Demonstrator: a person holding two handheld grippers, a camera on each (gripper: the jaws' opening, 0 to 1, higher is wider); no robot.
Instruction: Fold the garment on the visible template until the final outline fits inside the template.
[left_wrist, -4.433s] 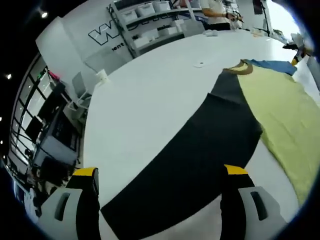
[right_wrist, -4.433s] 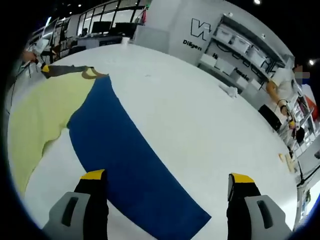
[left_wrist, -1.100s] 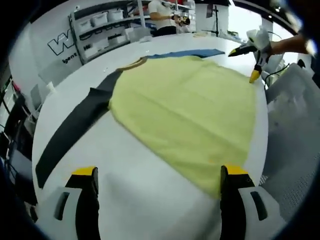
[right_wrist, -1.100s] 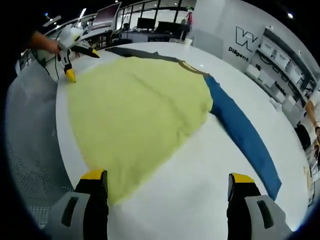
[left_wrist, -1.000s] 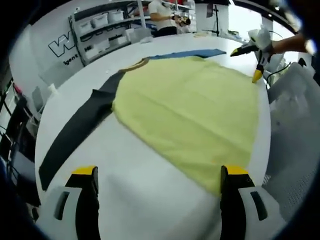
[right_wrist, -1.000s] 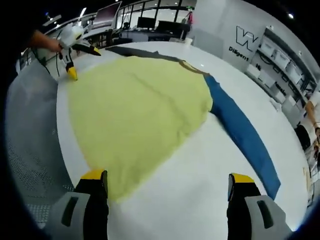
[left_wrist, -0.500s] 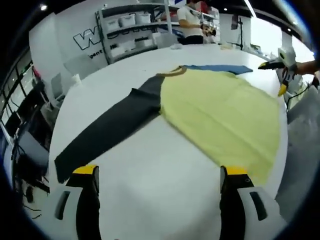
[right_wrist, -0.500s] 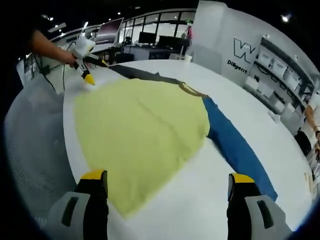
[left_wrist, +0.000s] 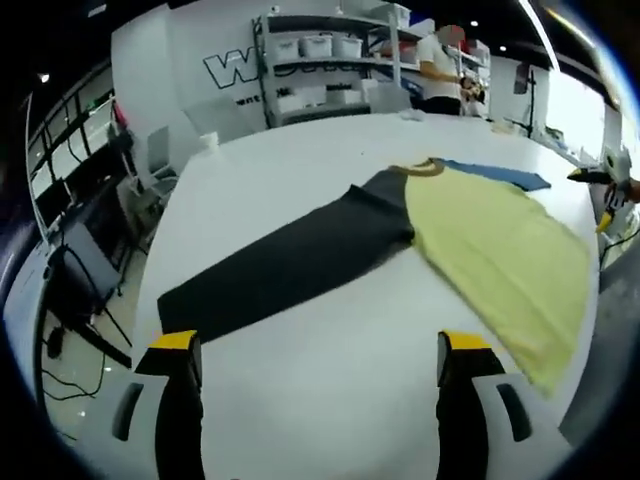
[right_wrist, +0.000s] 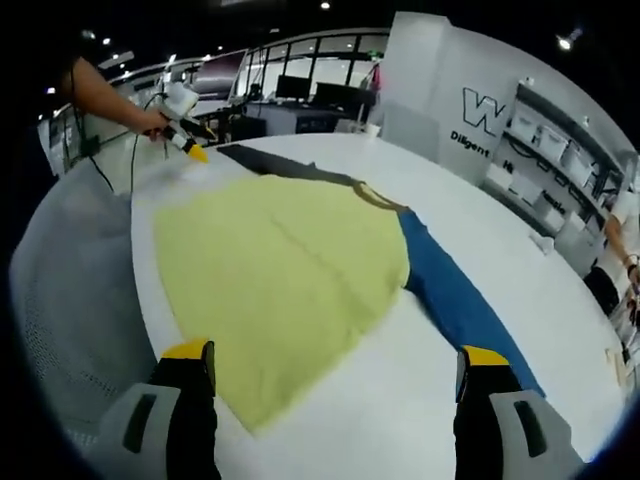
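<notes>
Both wide-open and empty, the left hand-held gripper and right hand-held gripper are hovering above the white table, the yellow-bodied garment lying flat at frame centre.

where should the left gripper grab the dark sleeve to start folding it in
Probably at the free cuff end of the dark sleeve, its nearest part to the open left gripper. It lies flat and stretched out from the yellow body, so come in low from the cuff side.

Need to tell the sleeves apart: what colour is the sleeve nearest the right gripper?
Blue sleeve, clearest in the right gripper view.
</notes>
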